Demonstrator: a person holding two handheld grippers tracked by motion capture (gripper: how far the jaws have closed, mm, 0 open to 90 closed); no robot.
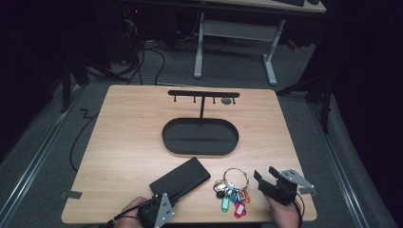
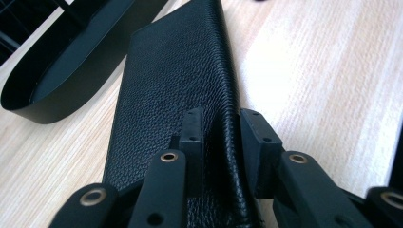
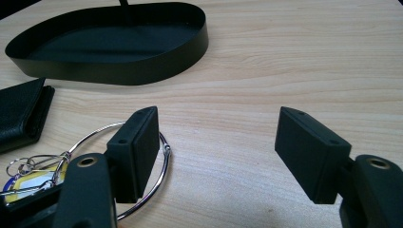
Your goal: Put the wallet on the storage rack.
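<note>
Wooden table [image 1: 123,137], black wallet's [image 2: 176,80] edge clenched between left hand-held gripper [image 2: 221,130] jaws

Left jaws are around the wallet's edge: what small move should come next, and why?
Probably lift the wallet a little off the table. The left gripper has its pads pinching the wallet's raised edge, while the right gripper stands open over bare wood beside the key ring, and the tray lies just beyond.

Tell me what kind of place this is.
Probably a lab or recording workspace: a bare wooden table on grey carpet, cables trailing across the floor, a height-adjustable desk frame behind, and dark surroundings.
</note>
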